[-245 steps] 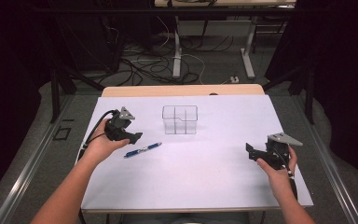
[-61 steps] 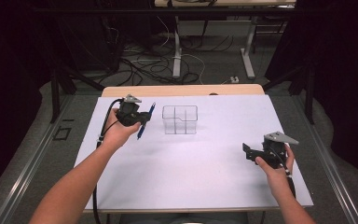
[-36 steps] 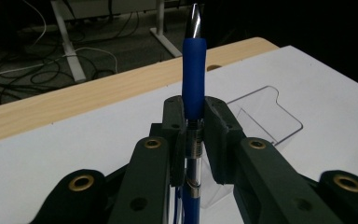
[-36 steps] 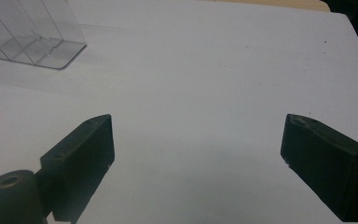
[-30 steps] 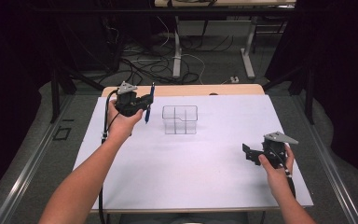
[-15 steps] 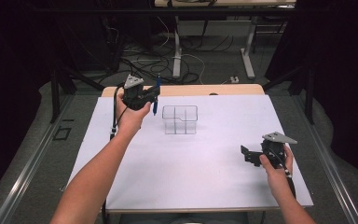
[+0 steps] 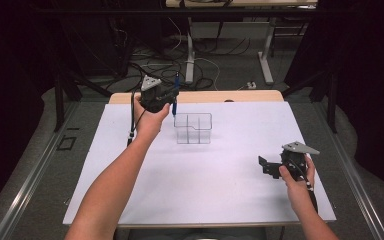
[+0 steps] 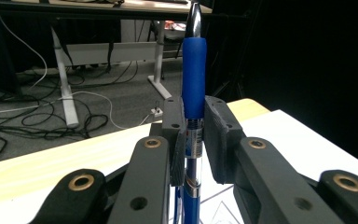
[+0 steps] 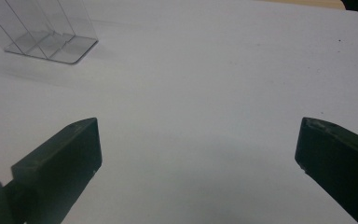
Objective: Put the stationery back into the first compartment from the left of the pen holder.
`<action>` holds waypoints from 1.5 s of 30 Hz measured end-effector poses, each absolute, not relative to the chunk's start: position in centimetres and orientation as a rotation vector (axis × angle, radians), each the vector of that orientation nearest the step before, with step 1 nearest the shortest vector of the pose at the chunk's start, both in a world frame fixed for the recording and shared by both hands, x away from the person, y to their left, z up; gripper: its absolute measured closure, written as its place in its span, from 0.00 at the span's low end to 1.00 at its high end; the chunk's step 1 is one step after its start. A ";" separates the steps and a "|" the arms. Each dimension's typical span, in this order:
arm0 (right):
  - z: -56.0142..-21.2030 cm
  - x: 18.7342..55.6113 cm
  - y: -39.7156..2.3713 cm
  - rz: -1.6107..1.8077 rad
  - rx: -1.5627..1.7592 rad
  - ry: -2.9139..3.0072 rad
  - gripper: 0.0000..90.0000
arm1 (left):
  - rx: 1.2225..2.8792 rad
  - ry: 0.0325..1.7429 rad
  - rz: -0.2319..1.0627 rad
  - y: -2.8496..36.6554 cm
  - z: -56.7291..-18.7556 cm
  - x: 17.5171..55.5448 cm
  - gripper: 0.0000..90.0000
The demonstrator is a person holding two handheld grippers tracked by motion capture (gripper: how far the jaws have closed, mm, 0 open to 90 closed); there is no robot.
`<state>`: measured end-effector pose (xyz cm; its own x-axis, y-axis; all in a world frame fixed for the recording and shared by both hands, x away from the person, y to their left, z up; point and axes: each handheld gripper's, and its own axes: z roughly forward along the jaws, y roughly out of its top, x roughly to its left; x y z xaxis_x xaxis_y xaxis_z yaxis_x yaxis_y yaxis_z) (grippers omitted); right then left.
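1. Left gripper (image 7: 167,96): your jaws are clamped on the blue pen (image 7: 175,93), raised above the far left part of the table (image 7: 130,200). In the left gripper view the pads pinch the clear barrel just below the blue rubber grip (image 8: 194,77).

2. Location of the pen: it is in the air, held just beside the far left corner of the clear divided organizer (image 7: 193,128), not yet over any compartment. From the high view I cannot tell whether its lower end is above or below the rim.

3. Orientation: the pen's long axis stands close to upright. In the left gripper view the grip section and tapered silver end point up, and the rest of the barrel runs down between the jaws out of the frame. Which end carries the writing tip cannot be confirmed.

4. Right gripper (image 7: 270,167): your jaws stand wide apart and hold nothing. It rests low over the near right part of the table, well apart from the organizer. The right gripper view shows bare white surface between the pads (image 9: 81,142), with the organizer (image 9: 46,32) far off.

5. Progress, as a judgement: the pen is picked up, lifted and stood upright. What remains is carrying it over a compartment, lowering it in and letting go. All compartments appear empty.

6. Caution: the organizer is light and unsecured; a pen touching its wall could shift it.
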<state>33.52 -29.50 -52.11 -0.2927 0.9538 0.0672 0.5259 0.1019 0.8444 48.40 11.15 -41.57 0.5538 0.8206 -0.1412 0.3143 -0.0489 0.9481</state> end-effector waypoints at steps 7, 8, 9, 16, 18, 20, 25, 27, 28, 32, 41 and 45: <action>-52.2 33.5 -29.5 1.100 1.446 1.877 0.00 | 1.648 0.982 0.541 10.2 -42.5 48.7 0.88; -52.2 33.5 -29.5 1.100 1.445 1.878 0.00 | 1.653 0.981 0.542 10.1 -42.6 48.7 0.88; -52.2 33.5 -29.5 1.099 1.440 1.880 0.00 | 1.654 0.980 0.543 10.0 -42.7 48.8 0.88; -52.2 33.6 -29.6 1.093 1.430 1.889 0.00 | 1.682 0.982 0.533 9.6 -43.6 48.7 0.88; -52.2 33.6 -29.6 1.094 1.432 1.890 0.00 | 1.698 0.986 0.528 9.5 -44.0 48.6 0.88; -52.2 33.6 -29.5 1.095 1.434 1.890 0.00 | 1.706 0.987 0.525 9.4 -44.3 48.5 0.88; -52.3 33.6 -29.4 1.093 1.433 1.894 0.00 | 1.716 0.993 0.517 9.1 -44.9 48.4 0.88; -52.3 33.6 -29.4 1.092 1.431 1.896 0.00 | 1.725 0.997 0.512 9.1 -45.1 48.4 0.88; -52.3 33.6 -29.4 1.094 1.437 1.896 0.00 | 1.732 0.997 0.509 9.1 -45.2 48.4 0.88; -52.3 33.6 -29.4 1.092 1.437 1.897 0.00 | 1.746 1.006 0.502 9.1 -45.5 48.3 0.87; -52.3 33.6 -29.3 1.089 1.430 1.903 0.00 | 1.766 1.001 0.481 9.2 -45.2 47.9 0.80; -52.3 33.6 -29.3 1.084 1.425 1.892 0.00 | 1.759 1.004 0.484 9.6 -44.8 47.7 0.70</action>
